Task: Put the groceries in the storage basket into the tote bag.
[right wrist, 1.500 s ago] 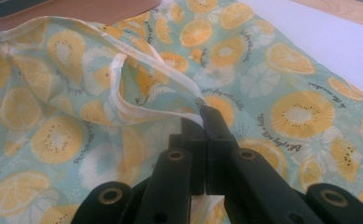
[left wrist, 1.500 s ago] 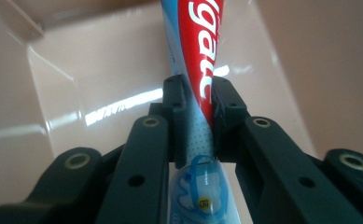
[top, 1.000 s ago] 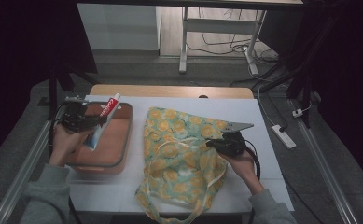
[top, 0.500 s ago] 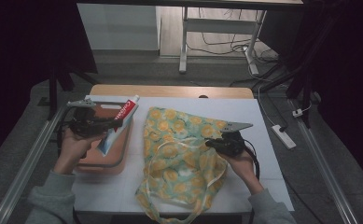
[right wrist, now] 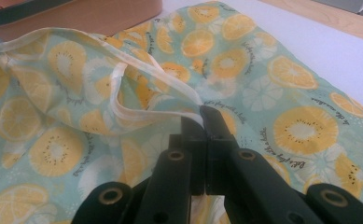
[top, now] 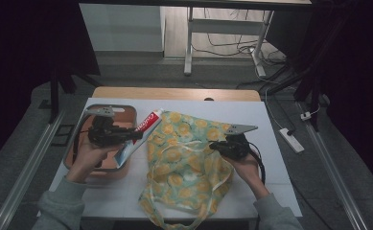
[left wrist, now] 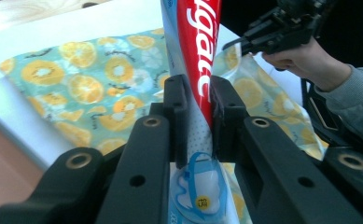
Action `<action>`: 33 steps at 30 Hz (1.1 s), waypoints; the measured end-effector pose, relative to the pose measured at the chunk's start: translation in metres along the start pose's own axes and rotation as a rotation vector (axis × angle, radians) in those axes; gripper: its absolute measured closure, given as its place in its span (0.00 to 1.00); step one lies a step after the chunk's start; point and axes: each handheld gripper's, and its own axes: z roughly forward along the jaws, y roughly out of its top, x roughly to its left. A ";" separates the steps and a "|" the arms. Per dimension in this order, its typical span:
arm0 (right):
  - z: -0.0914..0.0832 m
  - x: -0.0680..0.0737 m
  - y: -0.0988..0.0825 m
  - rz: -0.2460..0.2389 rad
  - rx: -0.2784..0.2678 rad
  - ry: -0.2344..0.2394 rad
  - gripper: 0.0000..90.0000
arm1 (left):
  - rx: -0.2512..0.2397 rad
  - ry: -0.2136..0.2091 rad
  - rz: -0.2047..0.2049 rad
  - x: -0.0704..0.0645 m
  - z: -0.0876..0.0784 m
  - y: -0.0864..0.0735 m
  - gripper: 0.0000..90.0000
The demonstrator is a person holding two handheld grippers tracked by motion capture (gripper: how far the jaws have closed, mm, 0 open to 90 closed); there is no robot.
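High view, near to far. At six o'clock, the cream strap handles of the mint-green fabric bag printed with orange slices (top: 186, 165) trail to the near edge of the white rectangular table (top: 270, 115). At four o'clock from the bag's centre, the right gripper (top: 214, 145) has its jaws pressed together on the cream hem of the bag's mouth (right wrist: 163, 114) — lifting that edge off the lower layer. At nine o'clock, the left gripper (top: 137, 136) pinches the red-and-white toothpaste tube (top: 138, 136) across its lower body; the tube slants up toward one o'clock, its cap end over the bag's far left corner. Beneath the left hand sits the brown rounded plastic tray (top: 124, 115) — partly covered by it.
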 end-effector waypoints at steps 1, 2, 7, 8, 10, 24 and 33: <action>0.000 0.000 0.000 0.000 -0.002 0.001 0.99 | 0.001 -0.003 0.005 -0.002 0.002 0.001 0.87; 0.000 0.000 0.000 0.001 -0.004 0.002 0.99 | 0.003 -0.010 0.011 -0.004 0.004 0.001 0.87; 0.000 0.000 0.004 0.004 -0.013 0.005 0.99 | 0.026 -0.041 0.050 -0.017 0.014 0.005 0.87; -0.001 0.000 0.005 0.005 -0.016 0.005 0.99 | 0.033 -0.048 0.059 -0.020 0.017 0.005 0.87; -0.002 0.000 0.007 0.002 -0.022 0.006 0.99 | 0.048 -0.059 0.076 -0.026 0.023 0.007 0.87; -0.009 0.000 0.016 0.000 -0.064 0.008 0.99 | 0.170 -0.115 0.168 -0.064 0.074 0.006 0.87; -0.013 -0.001 0.020 0.013 -0.091 0.009 0.99 | 0.235 -0.153 0.223 -0.083 0.097 0.007 0.88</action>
